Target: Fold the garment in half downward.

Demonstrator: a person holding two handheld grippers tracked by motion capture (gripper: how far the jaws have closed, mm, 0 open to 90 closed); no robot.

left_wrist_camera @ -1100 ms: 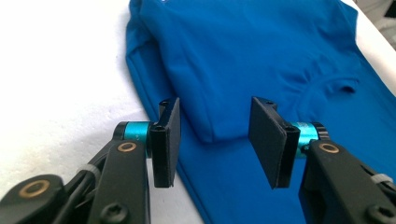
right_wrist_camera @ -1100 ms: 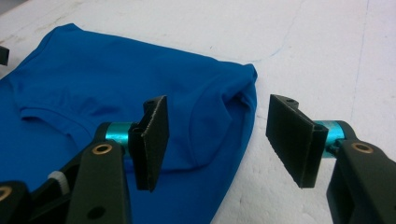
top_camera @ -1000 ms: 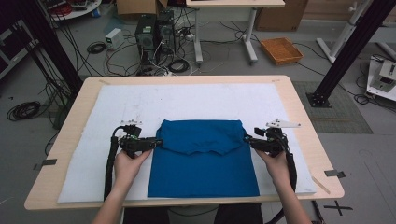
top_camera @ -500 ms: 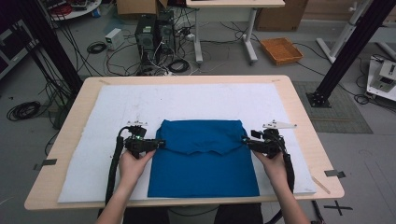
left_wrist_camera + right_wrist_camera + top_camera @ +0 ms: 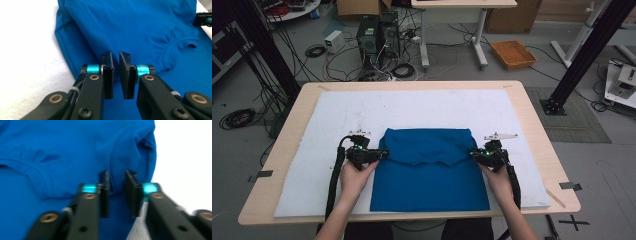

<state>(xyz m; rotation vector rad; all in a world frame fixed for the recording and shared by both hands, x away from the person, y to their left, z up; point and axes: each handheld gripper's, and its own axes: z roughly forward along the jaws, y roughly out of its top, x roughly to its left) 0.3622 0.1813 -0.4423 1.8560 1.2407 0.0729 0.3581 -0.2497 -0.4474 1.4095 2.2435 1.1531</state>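
Lab floor strewn with cables behind; bench (image 5: 532,130) padded white. Blue shirt (image 5: 429,180) laid centre, top folded forward. Left claw (image 5: 379,154) at 9 o'clock, right claw (image 5: 474,154) at 3 o'clock, just narrowed onto fold edges, presumably for lifting evenly.

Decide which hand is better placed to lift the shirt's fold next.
Left, narrowly: the left claw and right claw have just been closing on the shirt; the left's gap is tighter.

Grey floor (image 5: 452,65) strewn with cables (image 5: 314,50), computer towers (image 5: 377,32), an orange tray (image 5: 513,53), black frame posts (image 5: 584,57).
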